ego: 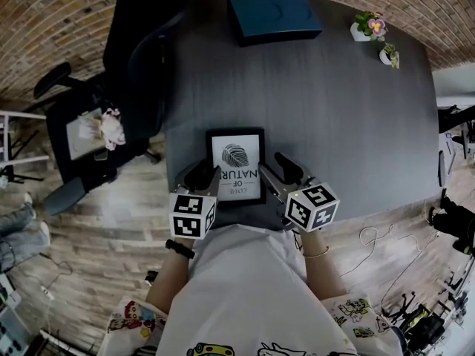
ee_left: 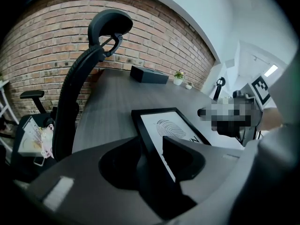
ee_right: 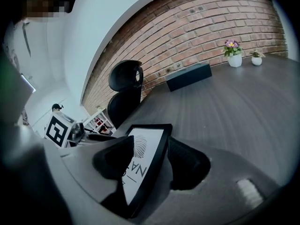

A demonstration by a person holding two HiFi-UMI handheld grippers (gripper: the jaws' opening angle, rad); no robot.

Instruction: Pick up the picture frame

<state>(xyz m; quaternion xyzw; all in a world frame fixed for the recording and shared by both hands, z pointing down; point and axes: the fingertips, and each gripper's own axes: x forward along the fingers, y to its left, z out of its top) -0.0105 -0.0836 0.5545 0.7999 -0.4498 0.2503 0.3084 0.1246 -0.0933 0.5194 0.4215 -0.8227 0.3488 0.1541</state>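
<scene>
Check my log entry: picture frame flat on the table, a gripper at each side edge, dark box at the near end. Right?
No: the head view shows the dark box at the table's far end. The picture frame lies flat, left gripper and right gripper at its side edges.

Your head camera looks steeply down from above your chest onto the table (ego: 349, 124), some way off. The camera on your left gripper (ego: 208, 175) sits close behind its jaws, facing ahead toward the brick wall (ee_left: 47, 55); your right gripper (ego: 276, 170) carries its twin. All three share the picture frame (ego: 236, 165) between the grippers.
</scene>
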